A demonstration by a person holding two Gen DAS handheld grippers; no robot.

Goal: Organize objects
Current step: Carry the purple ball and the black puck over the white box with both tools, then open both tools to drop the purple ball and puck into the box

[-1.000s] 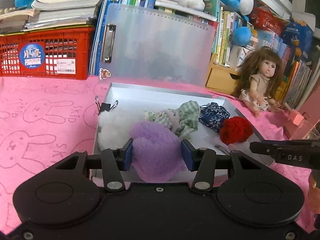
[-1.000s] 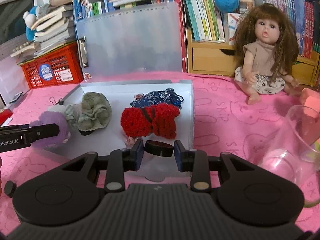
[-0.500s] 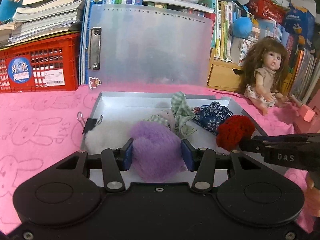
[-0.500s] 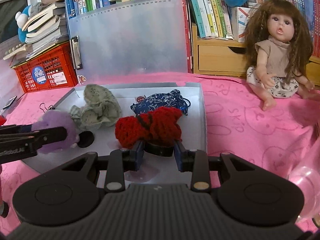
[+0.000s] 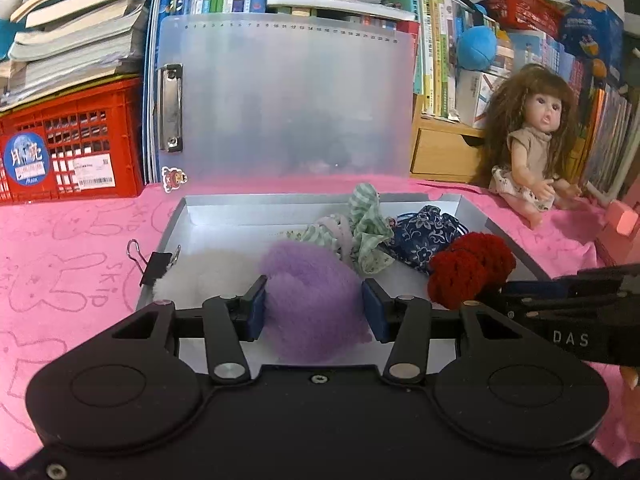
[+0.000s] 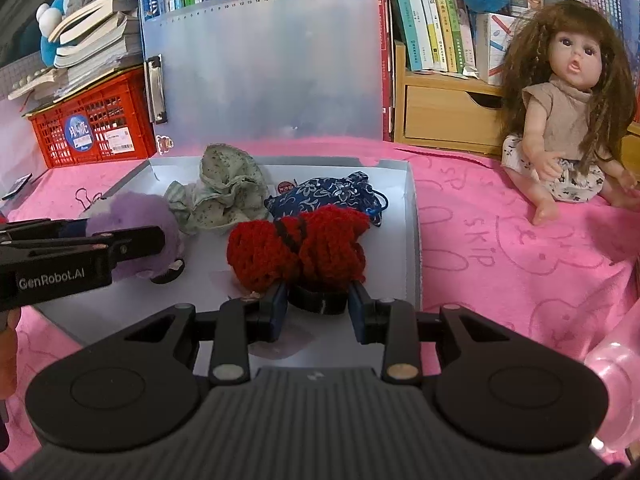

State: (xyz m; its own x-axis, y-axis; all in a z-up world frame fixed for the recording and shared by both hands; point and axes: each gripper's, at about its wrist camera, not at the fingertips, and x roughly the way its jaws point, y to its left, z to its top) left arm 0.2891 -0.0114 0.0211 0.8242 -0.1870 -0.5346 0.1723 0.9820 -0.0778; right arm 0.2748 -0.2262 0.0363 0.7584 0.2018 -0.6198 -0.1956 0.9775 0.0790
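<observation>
An open grey case [image 5: 224, 216] lies on the pink cloth, its clear lid [image 5: 284, 100] upright behind. My left gripper [image 5: 314, 306] is shut on a purple fluffy pompom [image 5: 312, 300] at the case's front; a white pompom [image 5: 200, 276] lies beside it. My right gripper [image 6: 318, 308] is shut on a small black round object [image 6: 318, 300] under a red crocheted bow [image 6: 296, 250]. A green checked scrunchie [image 6: 224, 196] and a blue floral pouch [image 6: 332, 196] lie in the case [image 6: 412, 240]. The left gripper with the purple pompom [image 6: 136, 220] shows in the right wrist view.
A doll [image 6: 568, 108] sits at the right. A red crate [image 5: 68, 144] with books stands at the back left. A wooden drawer [image 6: 444, 120] and bookshelves are behind. A binder clip [image 5: 154, 264] sits on the case's left rim. A clear plastic cup [image 6: 616, 380] is at the far right.
Both grippers have moved forward over the case with their loads. The right gripper now has the black object right under the red bow.
</observation>
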